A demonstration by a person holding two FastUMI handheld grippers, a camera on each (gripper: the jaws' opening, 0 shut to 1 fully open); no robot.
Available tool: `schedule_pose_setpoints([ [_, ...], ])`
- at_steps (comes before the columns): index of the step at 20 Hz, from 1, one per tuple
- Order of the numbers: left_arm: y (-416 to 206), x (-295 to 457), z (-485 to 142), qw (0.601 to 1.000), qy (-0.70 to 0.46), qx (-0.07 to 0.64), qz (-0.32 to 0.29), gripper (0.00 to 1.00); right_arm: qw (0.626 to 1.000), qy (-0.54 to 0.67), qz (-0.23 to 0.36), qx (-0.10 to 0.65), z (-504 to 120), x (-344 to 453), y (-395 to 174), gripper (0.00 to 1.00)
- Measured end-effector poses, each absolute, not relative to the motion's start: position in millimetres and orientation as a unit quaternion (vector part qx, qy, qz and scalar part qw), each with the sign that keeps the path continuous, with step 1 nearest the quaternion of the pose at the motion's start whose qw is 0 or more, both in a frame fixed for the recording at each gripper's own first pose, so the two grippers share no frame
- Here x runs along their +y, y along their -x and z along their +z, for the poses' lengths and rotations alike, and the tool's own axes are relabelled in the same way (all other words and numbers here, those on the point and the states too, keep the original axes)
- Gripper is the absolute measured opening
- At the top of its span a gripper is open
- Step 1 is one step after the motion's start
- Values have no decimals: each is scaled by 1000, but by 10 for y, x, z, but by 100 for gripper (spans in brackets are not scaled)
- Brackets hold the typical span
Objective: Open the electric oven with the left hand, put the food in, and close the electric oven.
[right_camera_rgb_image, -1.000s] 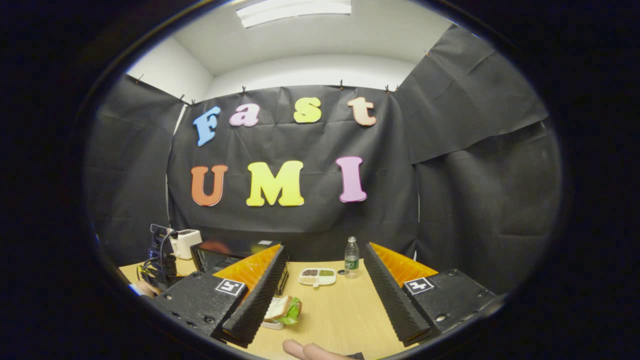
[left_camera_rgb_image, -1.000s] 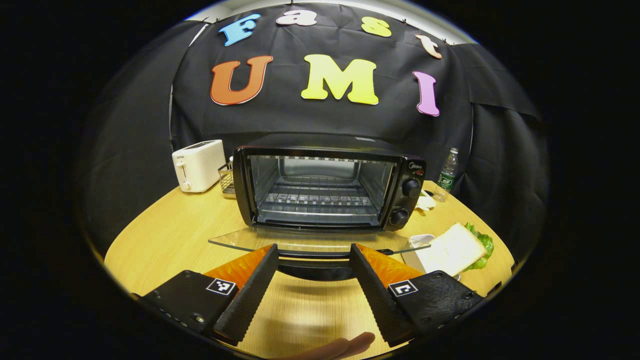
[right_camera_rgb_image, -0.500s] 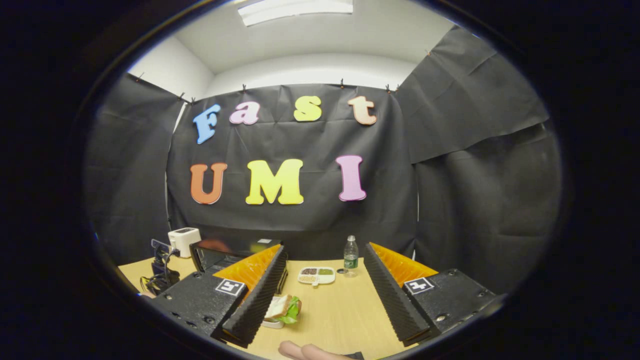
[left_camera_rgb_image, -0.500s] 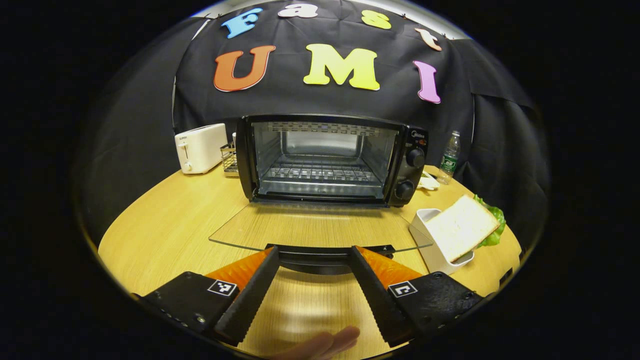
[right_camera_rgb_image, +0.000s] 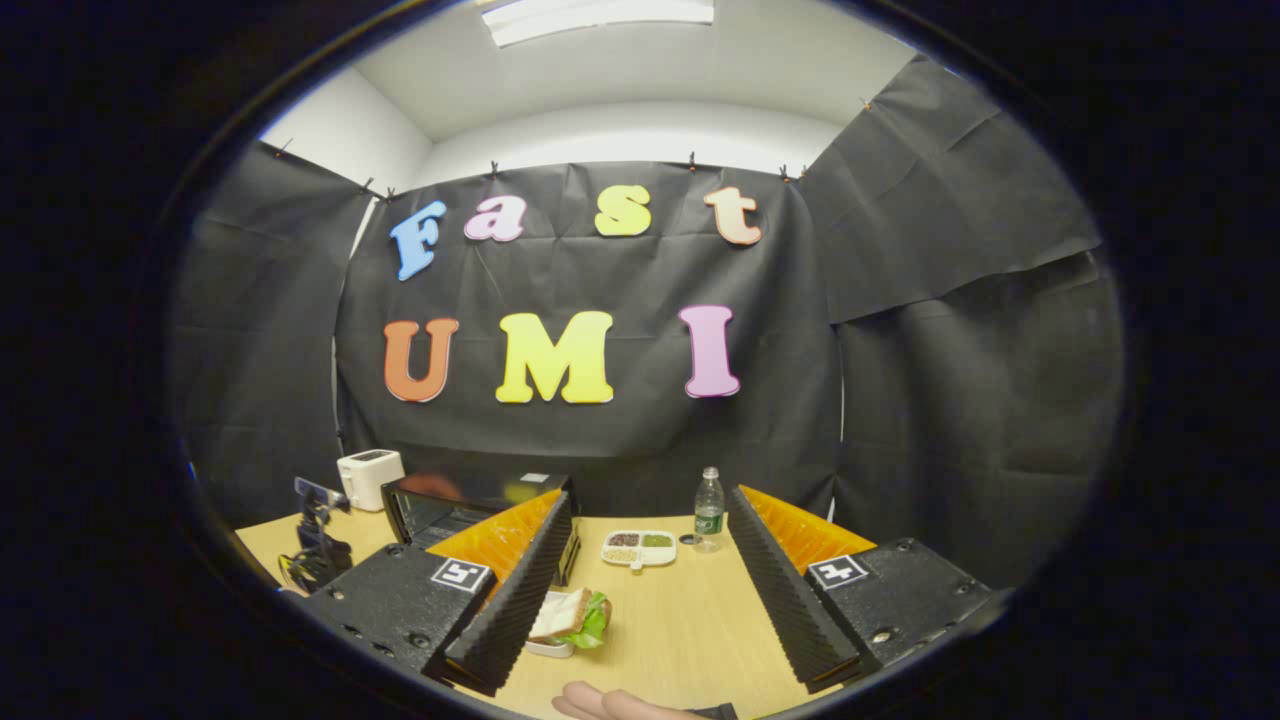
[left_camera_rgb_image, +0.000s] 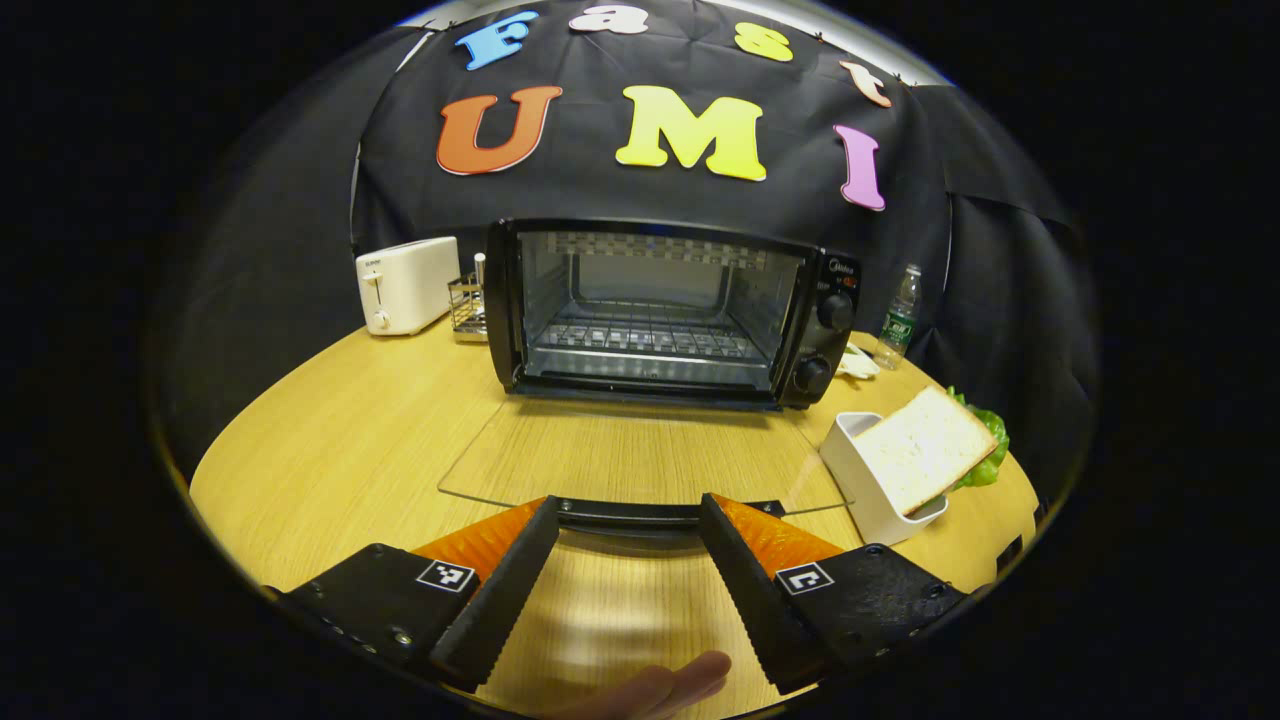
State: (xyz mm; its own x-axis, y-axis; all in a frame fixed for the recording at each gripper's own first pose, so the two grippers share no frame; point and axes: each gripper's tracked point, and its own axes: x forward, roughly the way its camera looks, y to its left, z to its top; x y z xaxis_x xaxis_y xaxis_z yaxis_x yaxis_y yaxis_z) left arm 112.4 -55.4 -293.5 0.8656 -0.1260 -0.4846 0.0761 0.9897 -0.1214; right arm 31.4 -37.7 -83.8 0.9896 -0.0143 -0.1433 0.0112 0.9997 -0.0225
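Note:
The black electric oven (left_camera_rgb_image: 660, 310) stands open at the middle of the table, its wire rack bare. Its glass door (left_camera_rgb_image: 640, 455) lies flat toward me, and the dark door handle (left_camera_rgb_image: 630, 515) sits at the tips of my left gripper (left_camera_rgb_image: 628, 510), whose fingers are spread wide and open. A sandwich (left_camera_rgb_image: 925, 460) of white bread and lettuce rests on a white dish (left_camera_rgb_image: 855, 470) to the oven's right. In the right gripper view, my right gripper (right_camera_rgb_image: 650, 502) hangs open above the table, with the sandwich (right_camera_rgb_image: 575, 620) low beside its left finger and the oven (right_camera_rgb_image: 450, 505) behind it.
A white toaster (left_camera_rgb_image: 405, 285) and a small wire rack (left_camera_rgb_image: 465, 305) stand left of the oven. A water bottle (left_camera_rgb_image: 900, 315) stands behind its right side. A white compartment dish (right_camera_rgb_image: 638, 547) lies near the bottle (right_camera_rgb_image: 708, 510). The round wooden table (left_camera_rgb_image: 330, 450) ends close at the front.
The oven door has dropped from nearly edge-on to lying flat below my left gripper view, with the handle still at the left fingertips. The right gripper has barely shifted.

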Motion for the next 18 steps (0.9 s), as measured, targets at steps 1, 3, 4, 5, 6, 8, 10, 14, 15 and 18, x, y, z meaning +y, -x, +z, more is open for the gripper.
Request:
schedule_pose_setpoints([
  [1, -1089, -497, -2802, 967, 51, 243, -48, 94, 997, 10, -2, 80, -884, -343, -364, 94],
  [3, -1033, -425, -2532, 973, 51, 219, -48, 93, 995, 4, 10, 101, -998, -286, -480, 95],
  [4, -995, -381, -2362, 977, 47, 204, -46, 94, 993, 0, 16, 113, -1068, -257, -548, 95],
  [5, -947, -317, -2159, 981, 41, 186, -41, 94, 991, -4, 23, 128, -1156, -229, -607, 100],
  [6, -900, -260, -1965, 984, 36, 169, -35, 94, 989, -7, 30, 144, -1241, -204, -666, 100],
  [8, -742, -206, -1615, 989, 29, 141, -26, 93, 983, -17, 42, 176, -1427, -153, -785, 95],
  [10, -586, -150, -1282, 993, 25, 115, -19, 93, 977, -22, 50, 205, -1632, -125, -901, 95],
  [14, -326, -6, -805, 997, 5, 71, 3, 93, 959, -24, 67, 276, -2136, -69, -1093, 94],
  [15, -254, 21, -727, 998, 3, 64, 9, 93, 953, -22, 71, 295, -2286, -61, -1126, 94],
  [18, -135, 48, -622, 999, 2, 53, 11, 93, 934, -31, 87, 346, -2640, -28, -1272, 100],
])
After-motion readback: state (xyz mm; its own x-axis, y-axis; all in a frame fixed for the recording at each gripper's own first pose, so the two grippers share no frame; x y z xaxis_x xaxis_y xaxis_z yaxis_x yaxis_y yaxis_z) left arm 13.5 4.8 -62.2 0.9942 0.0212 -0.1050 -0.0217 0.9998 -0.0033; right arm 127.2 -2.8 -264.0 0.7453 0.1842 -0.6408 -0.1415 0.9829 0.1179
